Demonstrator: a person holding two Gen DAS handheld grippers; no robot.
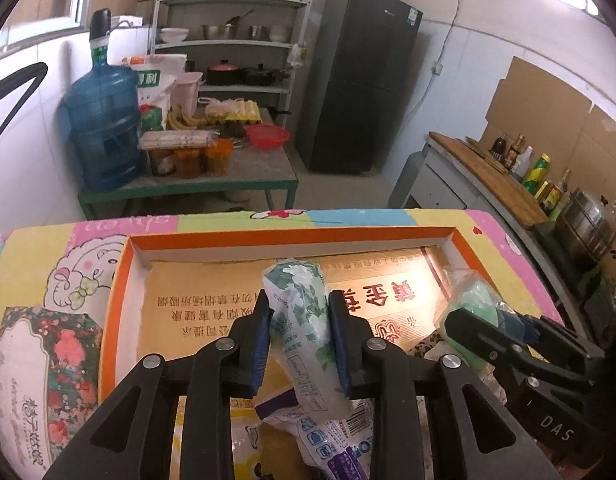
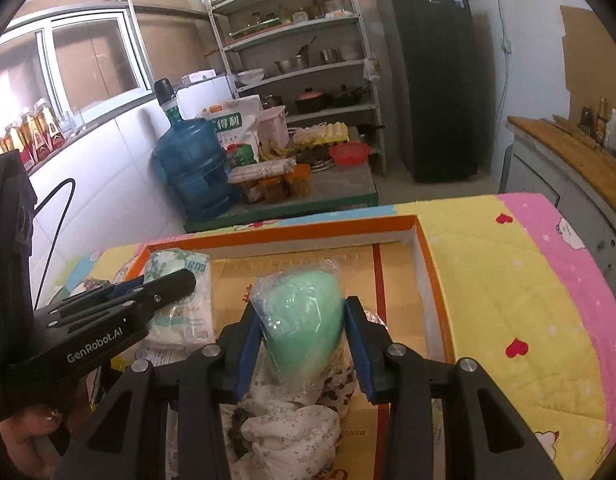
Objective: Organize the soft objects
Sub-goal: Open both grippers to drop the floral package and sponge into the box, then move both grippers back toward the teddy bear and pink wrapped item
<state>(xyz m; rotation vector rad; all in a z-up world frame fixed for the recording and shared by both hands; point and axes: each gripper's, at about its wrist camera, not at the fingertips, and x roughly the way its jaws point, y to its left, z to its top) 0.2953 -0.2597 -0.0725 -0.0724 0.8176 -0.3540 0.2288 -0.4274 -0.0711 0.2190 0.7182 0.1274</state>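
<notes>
Left gripper (image 1: 300,344) clamped on floral tissue pack (image 1: 304,320), right gripper (image 2: 304,344) clamped on green sponge (image 2: 304,320) in plastic; both held over orange box (image 2: 423,240) on quilt (image 2: 527,288).

Water jug (image 1: 102,128), fridge (image 1: 361,80), shelves (image 2: 304,40).

left gripper (image 2: 140,300): "GenRobot.AI" | right gripper (image 1: 507,320): "DAS"
</notes>
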